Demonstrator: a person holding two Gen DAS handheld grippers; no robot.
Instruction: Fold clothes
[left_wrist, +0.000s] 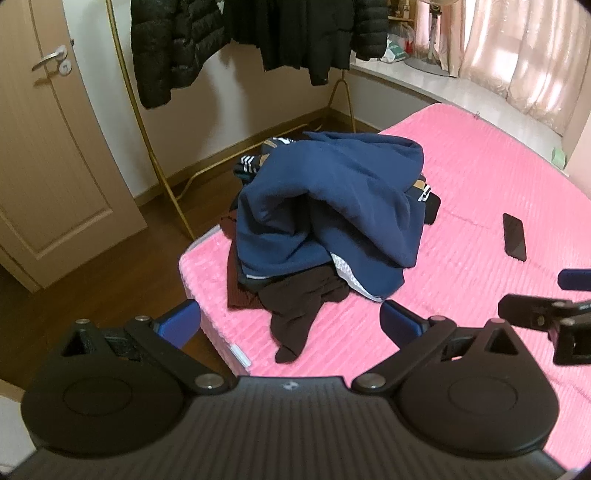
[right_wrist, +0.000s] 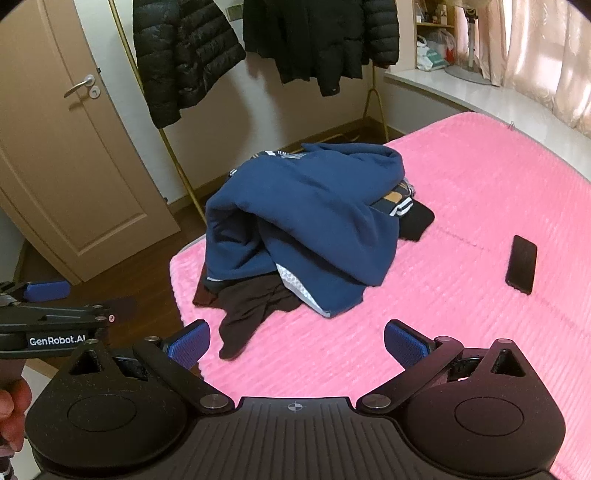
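Left wrist view: the left gripper (left_wrist: 290, 323) hangs with jaws spread wide and empty over the near edge of a pink bed (left_wrist: 480, 177). Just beyond lies a heap of clothes (left_wrist: 325, 210), a navy sweatshirt (left_wrist: 332, 184) on top. Right gripper (right_wrist: 295, 343) likewise gapes, empty. A phone (right_wrist: 521, 264) lies to the right.

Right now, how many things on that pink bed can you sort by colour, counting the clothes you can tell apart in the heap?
Navy blue: 1, the big sweatshirt on top.
Dark brown: 1, the garment trailing out below.
White mesh: 1, a piece peeking out under the navy.
Black with white stripes: 1, a garment at the back.
Black: 1, the phone lying apart.
Total: 5; more may be buried.
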